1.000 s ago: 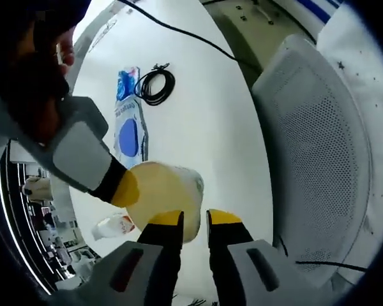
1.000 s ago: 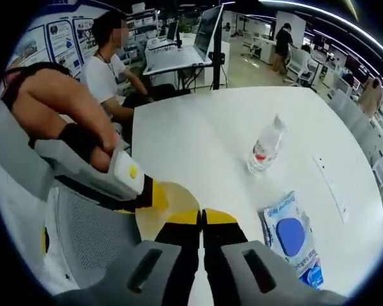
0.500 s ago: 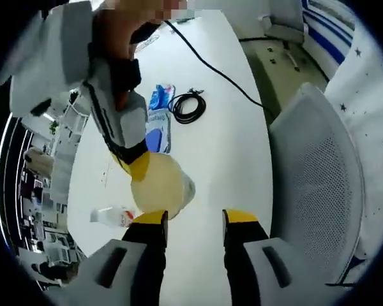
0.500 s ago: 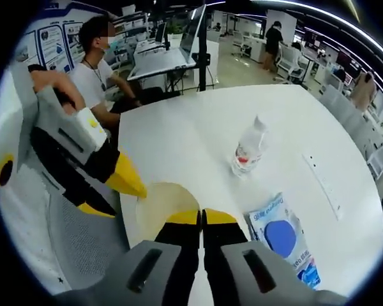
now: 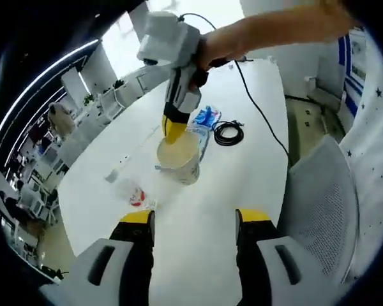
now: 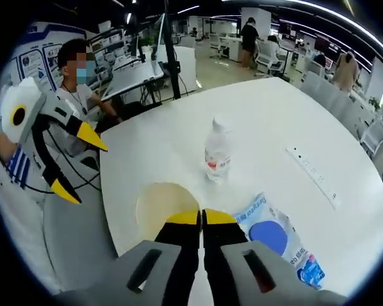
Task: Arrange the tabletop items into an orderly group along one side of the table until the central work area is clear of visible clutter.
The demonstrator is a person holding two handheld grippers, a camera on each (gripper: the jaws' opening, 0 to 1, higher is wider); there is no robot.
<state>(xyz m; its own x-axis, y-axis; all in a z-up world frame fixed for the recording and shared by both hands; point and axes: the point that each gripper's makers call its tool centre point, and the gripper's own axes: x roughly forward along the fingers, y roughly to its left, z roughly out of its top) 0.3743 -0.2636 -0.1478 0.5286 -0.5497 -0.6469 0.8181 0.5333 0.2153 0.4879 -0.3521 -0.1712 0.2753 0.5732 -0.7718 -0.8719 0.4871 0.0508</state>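
A translucent cup (image 5: 179, 158) with a yellowish inside stands on the white table (image 5: 198, 191). My right gripper (image 5: 172, 127) comes down from above and is shut on its far rim. In the right gripper view, that gripper (image 6: 201, 218) pinches the cup's rim (image 6: 159, 203) between closed jaws. My left gripper (image 5: 196, 217) is open and empty, well back from the cup. It appears at the left as an open gripper (image 6: 80, 162). A clear bottle with a red label (image 6: 217, 153) (image 5: 135, 193), a blue packet (image 6: 274, 239) (image 5: 204, 120) and a coiled black cable (image 5: 228, 132) lie around the cup.
A grey mesh chair (image 5: 319, 204) stands at the table's near edge on the right. A black cord (image 5: 258, 108) runs across the table to the far side. A flat socket strip (image 6: 309, 175) sits in the tabletop. A person (image 6: 76, 83) sits beyond the table's edge.
My left gripper has opened wide and drawn back from the cup. The right gripper stays shut on the cup's rim. Both views have shifted with the hands.
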